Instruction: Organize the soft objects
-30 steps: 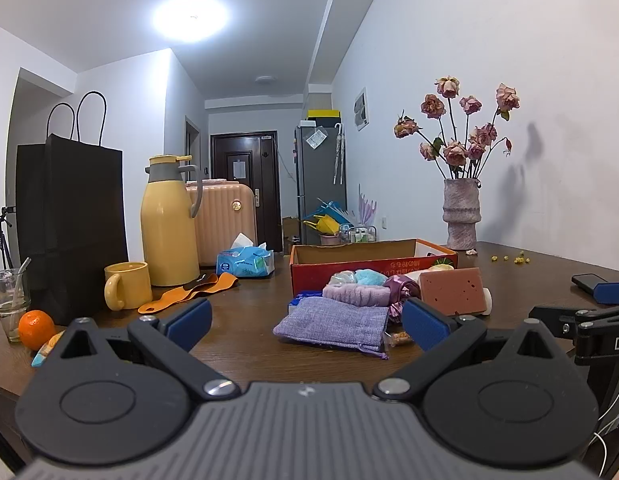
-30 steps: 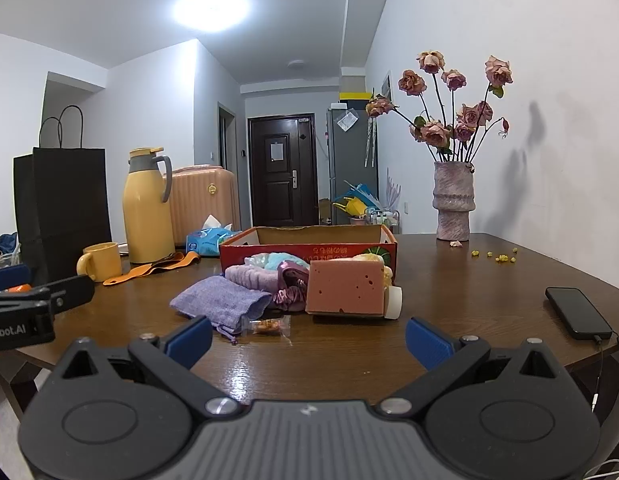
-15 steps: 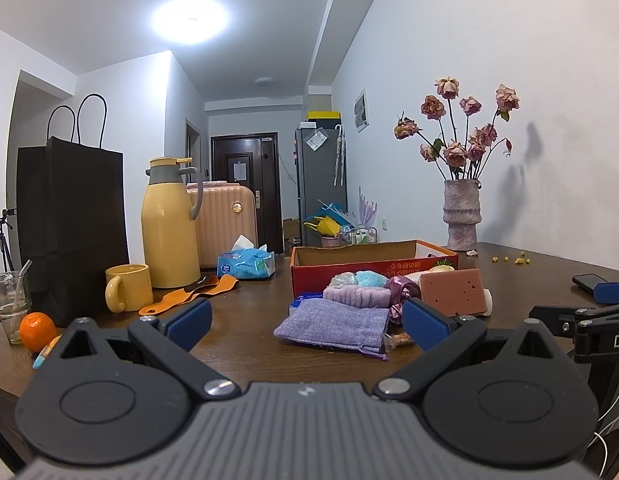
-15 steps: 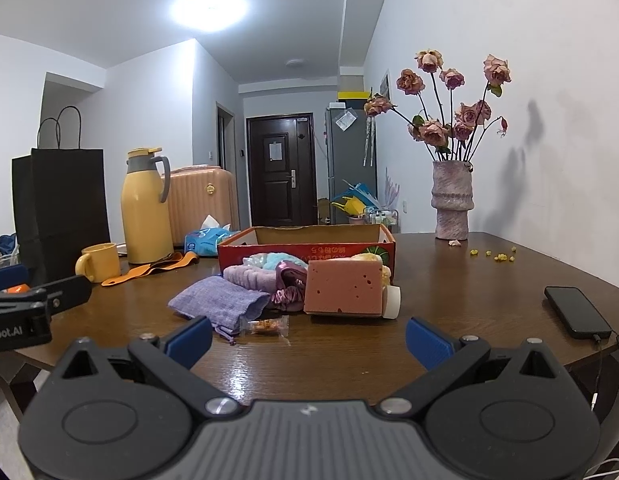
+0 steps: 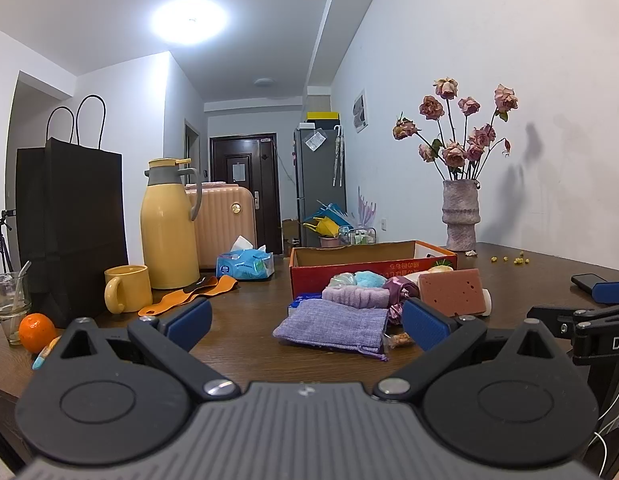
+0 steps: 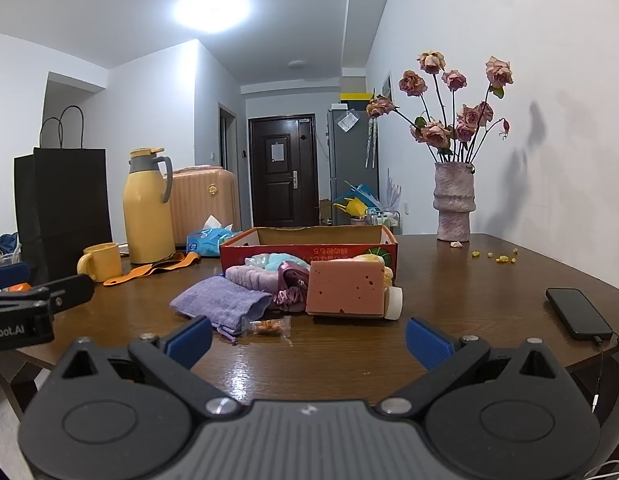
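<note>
Left wrist view: the left tool (image 5: 305, 316) is held low at the near edge of the table (image 5: 249, 320), its blue-padded fingers spread wide with nothing between them. Right wrist view: the right tool (image 6: 307, 336) is likewise spread wide and empty, apart from every object.

Soft items lie in a cluster near mid-table, in front of and against the red cardboard box (image 6: 309, 246). A purple fabric pouch (image 6: 219, 304) lies flat, nearest the tools. Behind it sits a lilac folded towel (image 6: 249, 276), with a light blue fluffy item (image 6: 283, 260) further back against the box. A purple satin scrunchie (image 6: 289, 290) lies between the pouch and a pink sponge block (image 6: 345, 288), which stands on edge, leaning toward the box. A small clear snack packet (image 6: 267, 326) lies on the table just in front of the pouch.

To the left stand a yellow thermos (image 5: 169, 228), a yellow mug (image 5: 127, 288) and a black paper bag (image 5: 73, 224). A vase of dried roses (image 6: 453, 200) stands at the far right; a black phone (image 6: 577, 314) lies at the right edge.
</note>
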